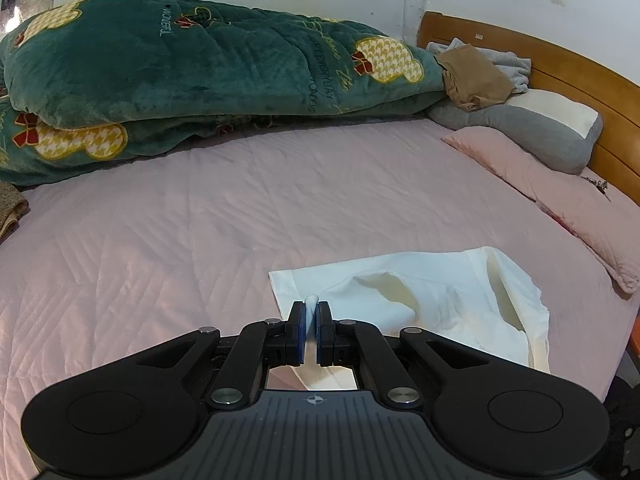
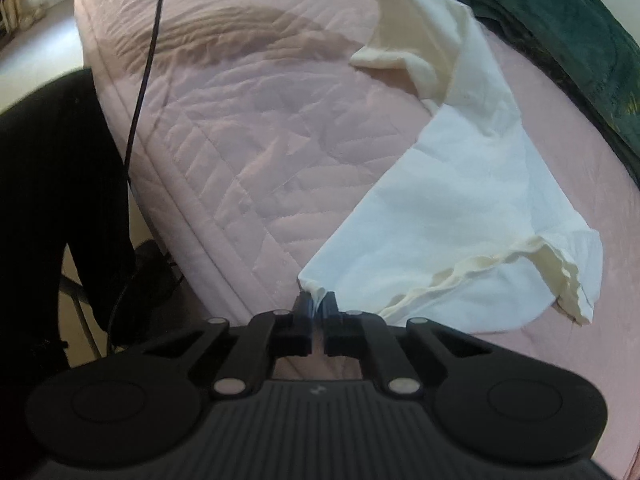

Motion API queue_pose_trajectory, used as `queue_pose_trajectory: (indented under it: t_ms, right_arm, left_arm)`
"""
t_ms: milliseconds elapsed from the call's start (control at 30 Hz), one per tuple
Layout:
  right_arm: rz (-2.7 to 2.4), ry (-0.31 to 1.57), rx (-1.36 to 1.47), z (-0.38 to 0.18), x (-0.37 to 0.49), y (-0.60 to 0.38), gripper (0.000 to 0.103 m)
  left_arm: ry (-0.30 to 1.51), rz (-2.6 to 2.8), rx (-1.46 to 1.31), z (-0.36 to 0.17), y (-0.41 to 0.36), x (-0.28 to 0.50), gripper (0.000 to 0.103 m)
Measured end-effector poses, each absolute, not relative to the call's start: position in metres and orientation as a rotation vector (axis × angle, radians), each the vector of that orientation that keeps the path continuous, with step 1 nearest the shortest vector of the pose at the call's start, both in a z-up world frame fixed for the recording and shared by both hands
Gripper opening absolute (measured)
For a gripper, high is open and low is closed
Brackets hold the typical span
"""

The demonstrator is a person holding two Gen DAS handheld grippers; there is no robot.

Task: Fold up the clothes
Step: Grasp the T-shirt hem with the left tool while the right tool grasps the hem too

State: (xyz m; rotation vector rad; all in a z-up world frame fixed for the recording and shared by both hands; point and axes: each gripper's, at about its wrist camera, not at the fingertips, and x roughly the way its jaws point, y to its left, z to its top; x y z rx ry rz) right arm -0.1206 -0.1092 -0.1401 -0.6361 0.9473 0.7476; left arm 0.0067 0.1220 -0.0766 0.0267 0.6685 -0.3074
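A cream-white garment (image 1: 432,300) lies partly folded on the pink bed sheet (image 1: 180,240). My left gripper (image 1: 311,306) is shut on a pinch of its near edge, low over the sheet. In the right wrist view the same garment (image 2: 460,208) stretches away across the bed toward the far side. My right gripper (image 2: 316,300) is shut on its near corner, close to the bed's edge (image 2: 192,216). A ribbed hem (image 2: 500,264) curls up on the right side of the cloth.
A green quilt (image 1: 180,68) is heaped along the back of the bed. Pink (image 1: 560,200) and grey (image 1: 532,132) pillows with loose clothes (image 1: 476,76) lie by the wooden headboard (image 1: 580,80). A black cable (image 2: 146,68) and a person's dark clothing (image 2: 52,184) are left of the bed.
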Motion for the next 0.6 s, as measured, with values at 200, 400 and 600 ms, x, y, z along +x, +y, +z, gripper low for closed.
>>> queue_pose_trajectory:
  t_ms: [200,400,600]
  right_arm:
    - [0.695,0.926,-0.464,-0.111,-0.121,-0.142,0.005]
    - [0.635,0.815,-0.367,-0.066,-0.129,-0.172,0.005]
    - [0.615,0.733,-0.33,-0.029,-0.132,-0.197,0.004]
  left_arm:
    - [0.632,-0.305,0.014,-0.062,0.123,-0.009,0.005]
    - [0.586,-0.286,-0.002,-0.037,0.128,-0.045,0.005]
    - [0.547,-0.259,-0.017,-0.009,0.134,-0.083,0.005]
